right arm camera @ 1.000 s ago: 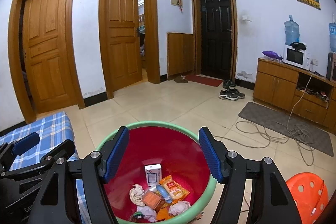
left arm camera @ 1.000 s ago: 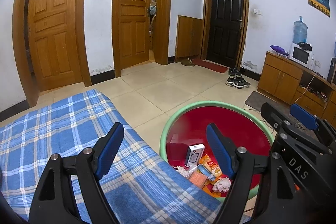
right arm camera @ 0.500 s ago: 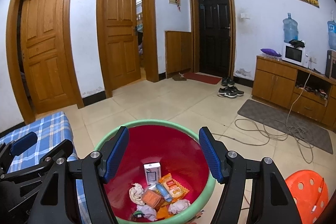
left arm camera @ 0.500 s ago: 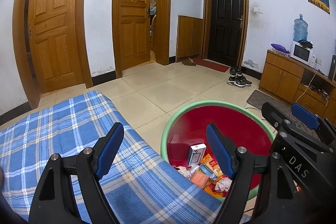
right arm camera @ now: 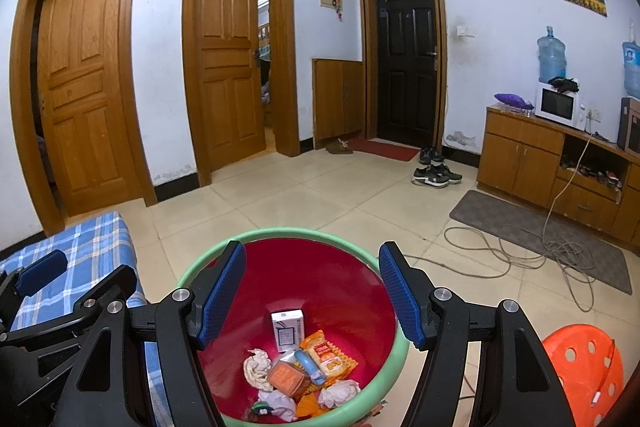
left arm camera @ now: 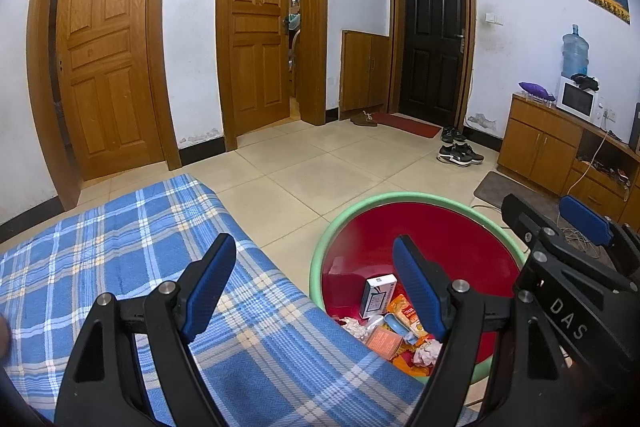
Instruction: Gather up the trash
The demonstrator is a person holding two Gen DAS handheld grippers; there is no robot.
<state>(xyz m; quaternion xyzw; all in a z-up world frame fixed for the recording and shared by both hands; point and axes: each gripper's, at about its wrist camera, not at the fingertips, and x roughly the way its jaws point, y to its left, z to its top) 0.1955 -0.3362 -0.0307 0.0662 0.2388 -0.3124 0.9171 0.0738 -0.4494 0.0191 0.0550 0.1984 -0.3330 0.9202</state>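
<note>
A red bin with a green rim (right arm camera: pixel 396 343) (left arm camera: pixel 320 255) stands on the tiled floor beside a bed. Inside lie a small white box (right arm camera: pixel 287 329) (left arm camera: pixel 377 295), an orange snack packet (right arm camera: pixel 328 357), an orange carton (right arm camera: pixel 286 377) and crumpled tissues (right arm camera: pixel 258 367). My right gripper (right arm camera: pixel 312 297) hangs open above the bin, nothing between its fingers. My left gripper (left arm camera: pixel 314 289) is open over the edge of the blue plaid blanket (left arm camera: pixel 120 247), also empty. Each gripper shows at the edge of the other's view.
An orange plastic stool (right arm camera: pixel 584 371) stands right of the bin. A loose cable (right arm camera: pixel 500 251) and a grey mat (right arm camera: pixel 540 235) lie on the floor before a wooden cabinet (right arm camera: pixel 532 163). Shoes (right arm camera: pixel 436 175) sit near the dark door (right arm camera: pixel 406 59).
</note>
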